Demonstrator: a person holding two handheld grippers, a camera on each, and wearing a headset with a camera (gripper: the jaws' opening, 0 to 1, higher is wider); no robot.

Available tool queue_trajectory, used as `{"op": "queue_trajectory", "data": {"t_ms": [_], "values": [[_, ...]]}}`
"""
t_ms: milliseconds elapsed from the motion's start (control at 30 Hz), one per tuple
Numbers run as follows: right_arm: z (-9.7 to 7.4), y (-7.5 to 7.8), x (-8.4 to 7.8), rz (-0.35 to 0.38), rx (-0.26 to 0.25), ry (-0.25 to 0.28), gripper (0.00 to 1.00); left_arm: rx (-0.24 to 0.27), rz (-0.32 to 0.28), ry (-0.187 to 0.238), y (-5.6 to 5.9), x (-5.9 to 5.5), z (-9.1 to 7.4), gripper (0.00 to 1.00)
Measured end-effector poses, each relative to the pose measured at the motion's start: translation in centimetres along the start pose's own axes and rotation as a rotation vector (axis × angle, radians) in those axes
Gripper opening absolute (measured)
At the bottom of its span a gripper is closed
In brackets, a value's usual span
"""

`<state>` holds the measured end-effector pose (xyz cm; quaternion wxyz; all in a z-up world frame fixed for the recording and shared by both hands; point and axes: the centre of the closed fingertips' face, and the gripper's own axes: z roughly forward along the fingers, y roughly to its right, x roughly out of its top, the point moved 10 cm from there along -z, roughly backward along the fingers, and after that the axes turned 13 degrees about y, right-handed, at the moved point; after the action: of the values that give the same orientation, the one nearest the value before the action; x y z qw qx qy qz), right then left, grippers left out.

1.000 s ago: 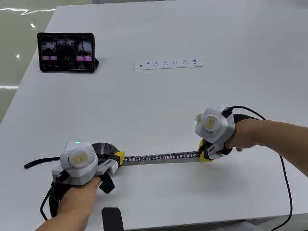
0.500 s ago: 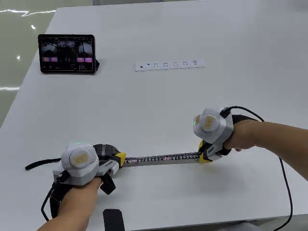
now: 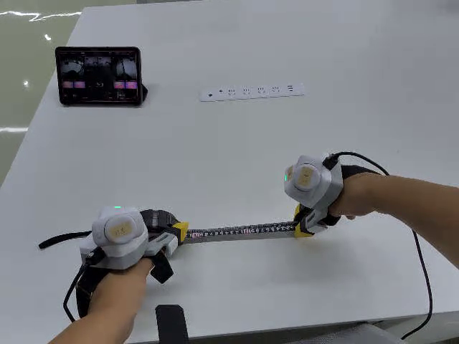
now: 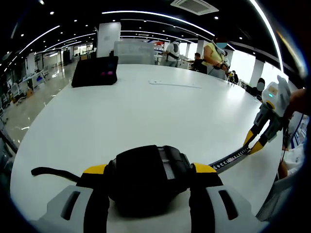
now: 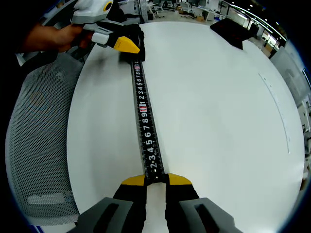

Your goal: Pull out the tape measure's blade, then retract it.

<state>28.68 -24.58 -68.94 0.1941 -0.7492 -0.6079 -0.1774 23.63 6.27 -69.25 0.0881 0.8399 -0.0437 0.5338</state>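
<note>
The black tape measure case is clamped between the yellow-tipped jaws of the left gripper and is seen at 8 o'clock on the white table in the head view. From it the blade is stretched flat toward 3 o'clock, its end pinched by the closed jaws of the right gripper. A tablet is propped at 10 o'clock, and a power strip is laid at 12 o'clock.
</note>
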Motion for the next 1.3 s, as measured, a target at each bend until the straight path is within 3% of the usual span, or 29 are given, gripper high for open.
{"op": "queue_trajectory", "data": {"t_ms": [900,1300], "values": [[0.5,-0.2,1.0,0.038,-0.005,-0.023,0.1,-0.002,-0.002,-0.006,0.0,0.0,-0.1,0.63],[0.8,-0.3,1.5,0.01,0.005,-0.035,0.1,-0.003,-0.002,-0.007,0.1,0.0,-0.1,0.63]]}}
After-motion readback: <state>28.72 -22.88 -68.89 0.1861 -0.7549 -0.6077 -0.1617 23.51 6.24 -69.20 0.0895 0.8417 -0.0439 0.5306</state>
